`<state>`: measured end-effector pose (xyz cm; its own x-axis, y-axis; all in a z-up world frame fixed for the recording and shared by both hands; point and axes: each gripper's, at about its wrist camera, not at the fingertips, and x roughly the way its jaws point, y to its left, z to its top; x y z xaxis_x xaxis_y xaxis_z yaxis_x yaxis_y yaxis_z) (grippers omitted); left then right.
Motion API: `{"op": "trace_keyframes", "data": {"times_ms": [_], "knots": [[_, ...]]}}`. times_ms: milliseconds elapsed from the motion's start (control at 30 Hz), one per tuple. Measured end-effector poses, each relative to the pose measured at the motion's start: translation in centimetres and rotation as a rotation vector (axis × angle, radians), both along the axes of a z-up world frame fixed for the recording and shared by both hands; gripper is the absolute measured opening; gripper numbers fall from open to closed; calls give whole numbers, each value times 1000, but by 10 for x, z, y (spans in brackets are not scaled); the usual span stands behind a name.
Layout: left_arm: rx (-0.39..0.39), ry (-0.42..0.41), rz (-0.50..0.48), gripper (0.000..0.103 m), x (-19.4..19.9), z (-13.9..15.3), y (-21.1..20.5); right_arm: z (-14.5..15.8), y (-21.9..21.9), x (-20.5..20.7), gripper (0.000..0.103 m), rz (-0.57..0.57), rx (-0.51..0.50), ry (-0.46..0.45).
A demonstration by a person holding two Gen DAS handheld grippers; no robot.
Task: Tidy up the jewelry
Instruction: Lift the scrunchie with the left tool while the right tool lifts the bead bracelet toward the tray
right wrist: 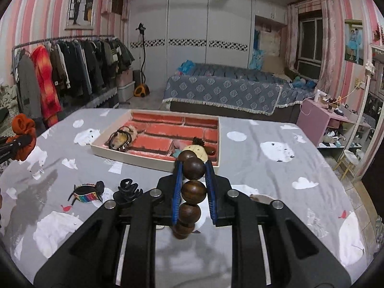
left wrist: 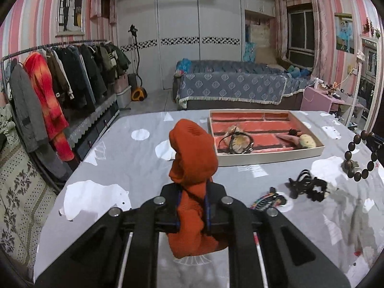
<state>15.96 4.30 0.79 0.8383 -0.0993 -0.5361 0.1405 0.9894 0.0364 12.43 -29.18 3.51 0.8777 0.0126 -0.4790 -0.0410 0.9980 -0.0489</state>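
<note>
Left gripper [left wrist: 193, 206] clamped on a floppy orange scrunchie [left wrist: 192, 158], right gripper [right wrist: 193, 192] pinching a wooden bead bracelet [right wrist: 192, 187] by one bead, both above the bedspread short of the tray [right wrist: 120, 154]: likely slip or snag on the rim.

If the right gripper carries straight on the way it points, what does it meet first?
Probably the near wall of the cream tray with red compartments, or the yellow plush hair tie just inside it. Depth is unclear.
</note>
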Motion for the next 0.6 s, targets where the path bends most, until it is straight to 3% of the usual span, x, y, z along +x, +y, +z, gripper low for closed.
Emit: {"op": "trace_keyframes", "data": {"times_ms": [600], "knots": [[12,-47,-14,14,-52,22,-18,29,-28,-64,20,-29,15,-77]]}}
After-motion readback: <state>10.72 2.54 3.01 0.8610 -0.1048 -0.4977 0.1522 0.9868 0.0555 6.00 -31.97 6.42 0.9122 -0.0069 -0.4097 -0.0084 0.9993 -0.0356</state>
